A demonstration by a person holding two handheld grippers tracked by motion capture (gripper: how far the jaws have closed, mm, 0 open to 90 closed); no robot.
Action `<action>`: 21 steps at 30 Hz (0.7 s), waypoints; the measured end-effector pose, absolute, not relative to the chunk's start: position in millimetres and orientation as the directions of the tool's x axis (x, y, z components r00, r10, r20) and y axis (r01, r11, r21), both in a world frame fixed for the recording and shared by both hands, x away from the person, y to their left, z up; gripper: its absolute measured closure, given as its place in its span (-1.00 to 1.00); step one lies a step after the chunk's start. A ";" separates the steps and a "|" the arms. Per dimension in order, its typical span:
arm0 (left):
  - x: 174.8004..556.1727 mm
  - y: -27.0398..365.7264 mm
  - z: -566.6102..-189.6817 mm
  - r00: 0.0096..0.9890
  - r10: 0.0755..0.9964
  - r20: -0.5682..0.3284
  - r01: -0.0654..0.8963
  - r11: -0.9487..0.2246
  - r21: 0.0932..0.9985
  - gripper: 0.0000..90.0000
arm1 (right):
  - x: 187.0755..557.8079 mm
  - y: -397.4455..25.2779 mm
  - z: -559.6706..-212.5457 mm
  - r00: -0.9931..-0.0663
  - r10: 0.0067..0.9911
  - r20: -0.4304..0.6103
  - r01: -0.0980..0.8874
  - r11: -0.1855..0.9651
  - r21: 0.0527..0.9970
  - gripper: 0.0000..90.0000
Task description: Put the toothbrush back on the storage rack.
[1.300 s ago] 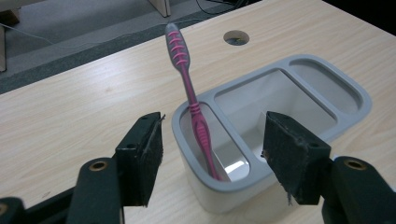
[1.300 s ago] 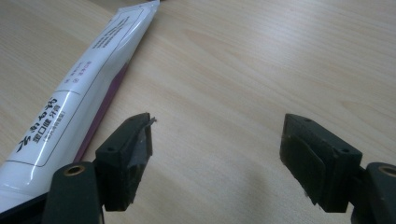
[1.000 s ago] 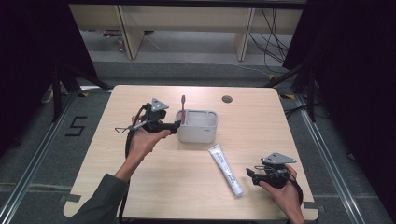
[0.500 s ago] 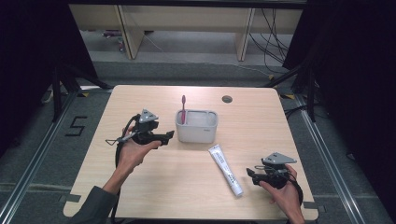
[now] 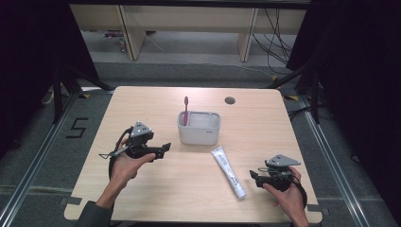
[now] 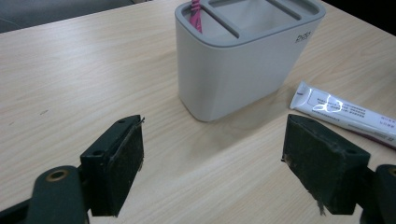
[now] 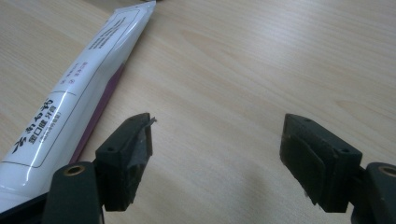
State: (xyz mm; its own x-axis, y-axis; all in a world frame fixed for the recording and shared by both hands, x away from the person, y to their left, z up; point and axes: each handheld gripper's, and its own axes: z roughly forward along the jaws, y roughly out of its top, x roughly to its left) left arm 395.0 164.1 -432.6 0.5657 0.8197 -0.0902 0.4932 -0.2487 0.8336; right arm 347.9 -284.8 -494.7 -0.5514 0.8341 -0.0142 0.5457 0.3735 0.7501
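Right claw (image 5: 257, 178) open, empty, lower right, just beside tube (image 5: 228, 171). Left claw (image 5: 161, 149) open too. Tube likely light, soft, slick; grip mid-body across width.

Left tongs (image 5: 163, 148) and right tongs (image 5: 254, 177) both gape empty, hands low.

Glossy tube (image 7: 70, 112), matt wood table (image 7: 261, 60)

holder (image 5: 199, 128): I see a grey, upright, compartmented box mid-counter.
toothbrush (image 5: 186, 109): pink, standing in its left compartment.
toothpaste tube (image 5: 228, 172): white, flat, just beside it.
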 end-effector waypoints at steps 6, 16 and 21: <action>387.9 169.9 -445.6 0.570 0.819 -0.068 0.497 -0.278 0.822 -0.56 | 346.2 -284.7 -493.5 -0.530 0.848 -0.022 0.557 0.368 0.744 -0.42; 381.8 174.9 -465.7 0.575 0.816 -0.065 0.508 -0.293 0.810 -0.56 | 345.7 -283.7 -493.9 -0.527 0.850 -0.012 0.563 0.360 0.744 -0.42; 376.1 179.0 -468.8 0.586 0.808 -0.059 0.509 -0.310 0.803 -0.55 | 346.3 -284.2 -494.1 -0.531 0.847 -0.009 0.566 0.362 0.741 -0.42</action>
State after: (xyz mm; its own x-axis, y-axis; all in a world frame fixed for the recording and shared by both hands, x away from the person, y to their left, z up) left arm 376.1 179.0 -468.8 0.5856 0.8085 -0.0593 0.5092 -0.3099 0.8030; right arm 346.3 -284.2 -494.1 -0.5309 0.8474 -0.0089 0.5660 0.3624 0.7405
